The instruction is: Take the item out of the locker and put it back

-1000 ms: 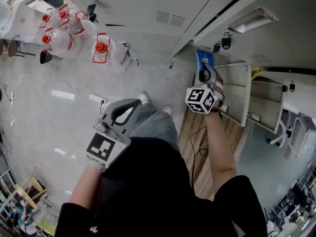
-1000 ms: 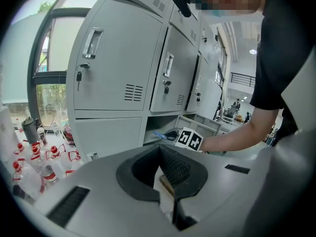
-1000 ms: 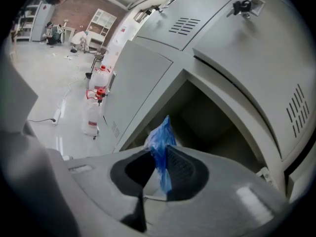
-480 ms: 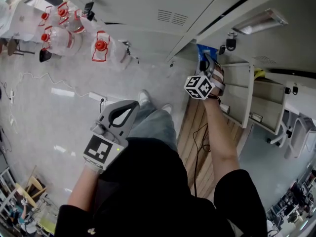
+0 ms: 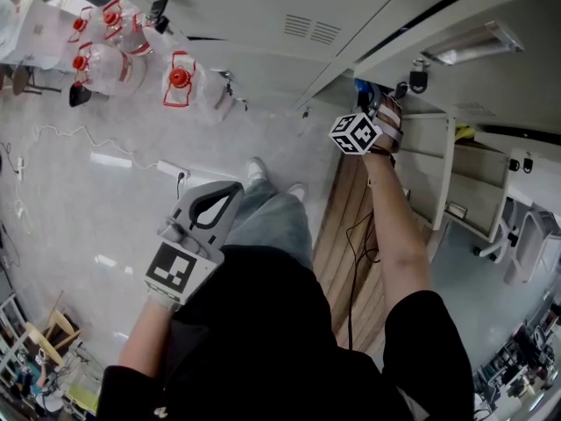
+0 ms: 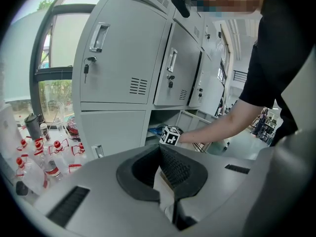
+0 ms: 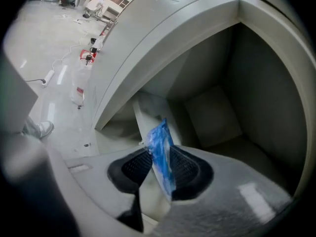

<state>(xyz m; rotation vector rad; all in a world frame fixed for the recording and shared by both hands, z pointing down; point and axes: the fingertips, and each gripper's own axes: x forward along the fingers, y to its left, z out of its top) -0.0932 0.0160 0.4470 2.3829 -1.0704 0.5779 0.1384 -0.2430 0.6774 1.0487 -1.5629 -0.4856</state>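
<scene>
My right gripper (image 5: 372, 105) reaches into the open grey locker compartment (image 7: 212, 112). Its marker cube (image 5: 355, 134) sits just outside the opening. A flat blue packet (image 7: 161, 152) stands upright between the jaws and leans on the right pad (image 7: 186, 168). A narrow gap shows on its left side, and the jaws are opening. From the head view only a blue sliver of the packet (image 5: 360, 85) shows at the locker mouth. My left gripper (image 5: 238, 187) hangs low by the person's hip, shut and empty, and in its own view the pads (image 6: 173, 169) meet.
Closed grey locker doors (image 6: 118, 58) run along the wall. An open locker door (image 5: 438, 160) stands to the right of my right arm. Several red-capped water bottles (image 5: 175, 82) lie on the floor at left, near a power strip (image 5: 171, 172). A wooden platform (image 5: 351, 235) lies below the lockers.
My right gripper has moved up and deeper into the locker with the blue packet. The left gripper has stayed nearly where it was.
</scene>
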